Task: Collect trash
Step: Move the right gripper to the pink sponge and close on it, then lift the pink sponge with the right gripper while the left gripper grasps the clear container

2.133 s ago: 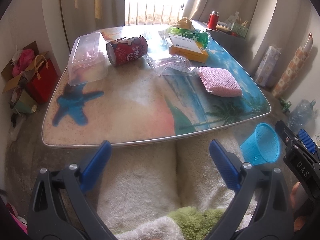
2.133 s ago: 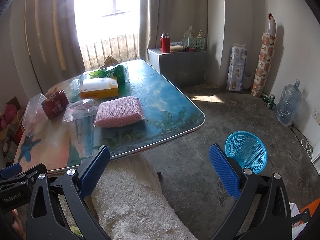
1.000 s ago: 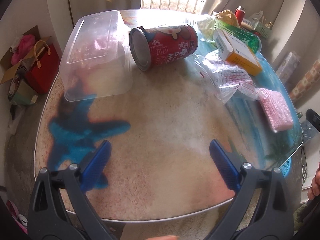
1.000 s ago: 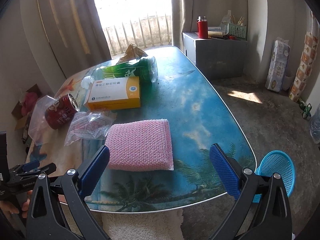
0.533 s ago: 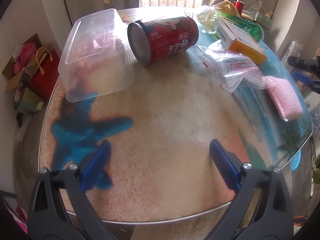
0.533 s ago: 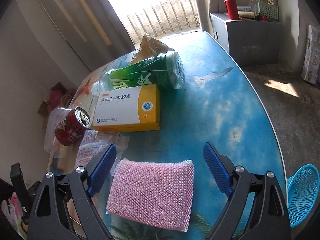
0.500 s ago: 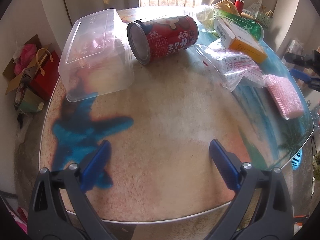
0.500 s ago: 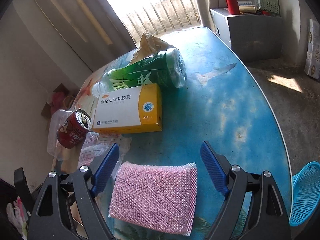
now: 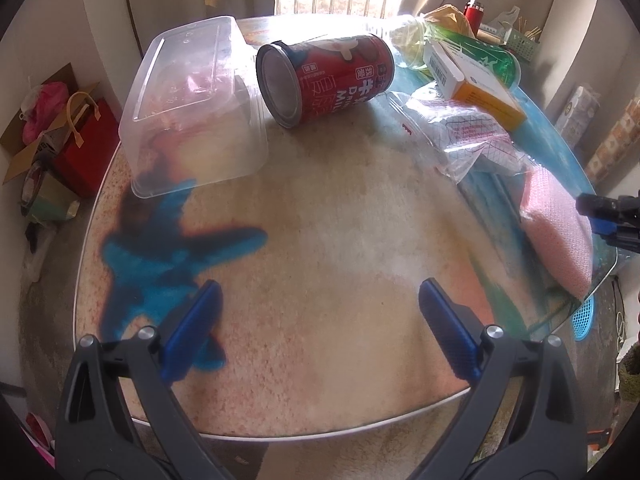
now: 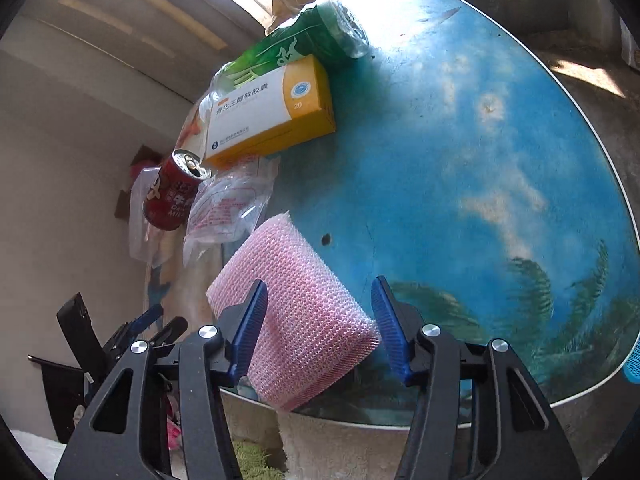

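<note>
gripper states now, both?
Left gripper: open, nothing between its jaws.
Right gripper: closing around the sponge, not yet clamped.

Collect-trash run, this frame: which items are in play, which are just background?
In play:
- pink sponge, between the closing jaws of the right gripper
- red can, on its side
- clear plastic container
- crumpled plastic bag
- orange-and-white box
- green bottle
- blue basket, on the floor
- left gripper, open

Background:
- red gift bag
- red flask
</note>
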The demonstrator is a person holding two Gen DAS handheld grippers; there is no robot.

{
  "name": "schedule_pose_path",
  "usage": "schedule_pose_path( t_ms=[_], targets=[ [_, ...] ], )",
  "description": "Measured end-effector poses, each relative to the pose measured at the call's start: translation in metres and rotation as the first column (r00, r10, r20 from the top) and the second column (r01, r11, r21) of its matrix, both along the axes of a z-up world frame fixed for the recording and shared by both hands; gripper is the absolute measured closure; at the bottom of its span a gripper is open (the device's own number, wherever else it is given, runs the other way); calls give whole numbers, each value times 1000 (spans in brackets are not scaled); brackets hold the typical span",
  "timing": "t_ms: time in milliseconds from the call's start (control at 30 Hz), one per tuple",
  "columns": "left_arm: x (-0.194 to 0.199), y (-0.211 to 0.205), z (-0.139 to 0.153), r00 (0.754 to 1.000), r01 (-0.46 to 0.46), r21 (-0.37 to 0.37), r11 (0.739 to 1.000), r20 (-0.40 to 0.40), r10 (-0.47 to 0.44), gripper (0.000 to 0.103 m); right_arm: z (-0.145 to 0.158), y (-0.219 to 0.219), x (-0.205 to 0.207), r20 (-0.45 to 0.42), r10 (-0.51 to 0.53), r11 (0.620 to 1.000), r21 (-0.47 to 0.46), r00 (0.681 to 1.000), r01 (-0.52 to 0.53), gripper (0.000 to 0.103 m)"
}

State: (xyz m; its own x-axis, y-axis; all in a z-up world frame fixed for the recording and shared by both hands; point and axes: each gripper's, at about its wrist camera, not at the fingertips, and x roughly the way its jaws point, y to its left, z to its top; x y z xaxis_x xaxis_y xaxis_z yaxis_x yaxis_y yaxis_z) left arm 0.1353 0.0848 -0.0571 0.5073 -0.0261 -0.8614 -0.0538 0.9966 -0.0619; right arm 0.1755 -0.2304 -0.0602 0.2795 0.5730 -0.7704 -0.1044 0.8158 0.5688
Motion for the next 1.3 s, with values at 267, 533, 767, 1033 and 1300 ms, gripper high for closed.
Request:
schedule_pose_path(
  t_ms=[267, 533, 767, 1033, 1300],
  targets=[
    [-6, 6, 3, 1000, -2, -47, 999, 13, 3, 8, 35, 27, -24, 180, 125, 978, -189, 976, -91, 15],
    [-24, 30, 30, 990, -4, -113, 994, 137, 19, 8, 22, 80, -16, 199, 309, 885, -418, 930, -205, 9],
    [-24, 61, 73, 965, -16, -68, 998, 259, 33, 8, 8, 92, -21, 192, 306, 856, -485, 933, -181, 9],
    [27, 93, 78, 970, -92, -48, 995, 220, 101, 8, 0, 90, -28, 228, 219, 858, -508, 949, -77, 9],
    [83, 108, 48, 984, -145, -44, 988, 96, 149, 8, 0, 85, -32, 245, 210, 870, -489, 946, -67, 9]
  ],
)
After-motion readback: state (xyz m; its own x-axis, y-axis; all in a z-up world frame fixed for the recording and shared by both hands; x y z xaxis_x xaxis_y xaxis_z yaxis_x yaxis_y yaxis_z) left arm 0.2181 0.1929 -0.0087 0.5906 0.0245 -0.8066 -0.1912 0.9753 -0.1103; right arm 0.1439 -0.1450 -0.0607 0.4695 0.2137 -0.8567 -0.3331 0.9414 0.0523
